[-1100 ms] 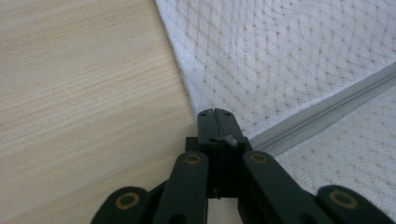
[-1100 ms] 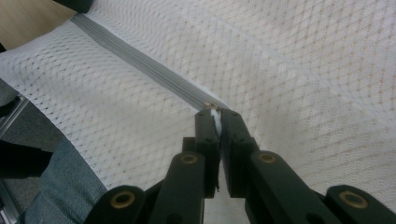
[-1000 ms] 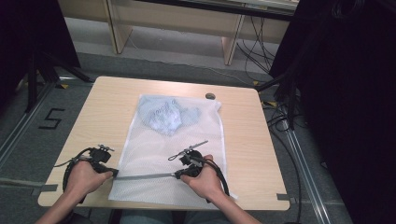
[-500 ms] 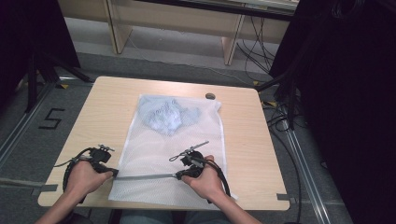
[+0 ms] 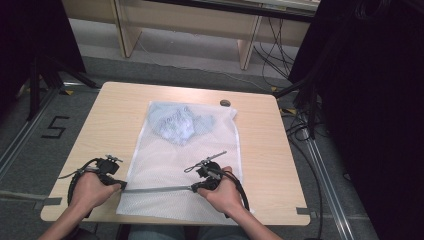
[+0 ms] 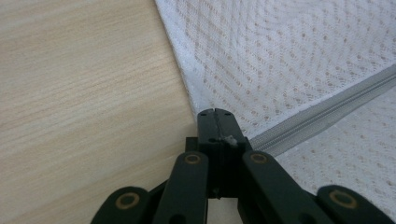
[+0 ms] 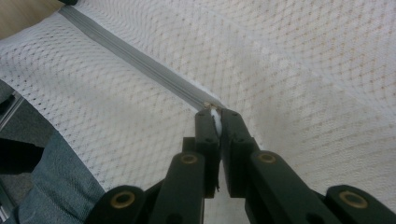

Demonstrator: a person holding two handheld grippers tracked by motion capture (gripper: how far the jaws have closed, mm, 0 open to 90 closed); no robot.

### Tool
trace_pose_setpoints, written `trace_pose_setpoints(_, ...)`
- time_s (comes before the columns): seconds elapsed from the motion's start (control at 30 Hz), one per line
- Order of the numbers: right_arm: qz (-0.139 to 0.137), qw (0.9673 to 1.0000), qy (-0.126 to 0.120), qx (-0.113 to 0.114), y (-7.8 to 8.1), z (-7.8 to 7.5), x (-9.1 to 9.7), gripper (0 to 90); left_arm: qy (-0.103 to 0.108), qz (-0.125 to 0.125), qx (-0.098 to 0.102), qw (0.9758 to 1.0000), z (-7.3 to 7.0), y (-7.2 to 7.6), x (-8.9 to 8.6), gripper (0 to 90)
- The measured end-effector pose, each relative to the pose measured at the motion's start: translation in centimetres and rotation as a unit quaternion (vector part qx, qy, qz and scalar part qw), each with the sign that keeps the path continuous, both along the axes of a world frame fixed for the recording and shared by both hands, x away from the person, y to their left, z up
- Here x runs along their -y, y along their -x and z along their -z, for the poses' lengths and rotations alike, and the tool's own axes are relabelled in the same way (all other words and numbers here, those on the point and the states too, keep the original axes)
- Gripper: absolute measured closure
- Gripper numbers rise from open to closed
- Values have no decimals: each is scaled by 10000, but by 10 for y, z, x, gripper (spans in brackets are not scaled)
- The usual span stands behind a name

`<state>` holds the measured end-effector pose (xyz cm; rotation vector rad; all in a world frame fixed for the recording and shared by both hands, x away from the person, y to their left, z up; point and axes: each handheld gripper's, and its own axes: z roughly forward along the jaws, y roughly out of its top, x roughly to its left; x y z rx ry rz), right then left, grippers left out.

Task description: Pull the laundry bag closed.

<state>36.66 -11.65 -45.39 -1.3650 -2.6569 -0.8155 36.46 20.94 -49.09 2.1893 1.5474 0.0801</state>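
A white mesh bag (image 5: 185, 165) lies flat on the wooden table (image 5: 110, 115), with a light blue garment (image 5: 177, 124) inside at its far end. A grey zipper (image 5: 157, 189) runs across the bag's near end between my two grippers. My left gripper (image 5: 121, 186) is shut on the bag's left edge at the zipper's end; in the left gripper view its jaws (image 6: 215, 112) meet beside the zipper (image 6: 322, 112). My right gripper (image 5: 194, 188) is shut on the zipper pull, seen as a small white tab (image 7: 214, 113) at the end of the closed zipper (image 7: 135, 58).
A small dark round object (image 5: 225, 103) sits near the table's far edge. The bag's near edge hangs slightly over the table's front edge, above the person's trouser leg (image 7: 60, 186). Bare wood (image 6: 84, 84) lies left of the bag.
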Motion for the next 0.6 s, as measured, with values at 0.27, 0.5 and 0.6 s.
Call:
trace_pose_setpoints(0.27,57,10000,-1,-52,1,0,3,873,8,7,12,10000,0,0,0,900)
trace_pose_setpoints(0.5,-55,10000,-15,53,-1,1,6,872,-81,191,68,9998,0,-2,-2,900)
trace_pose_setpoints(0.6,-54,10000,-13,52,-1,1,6,872,15,-8,10,10000,0,0,0,900)
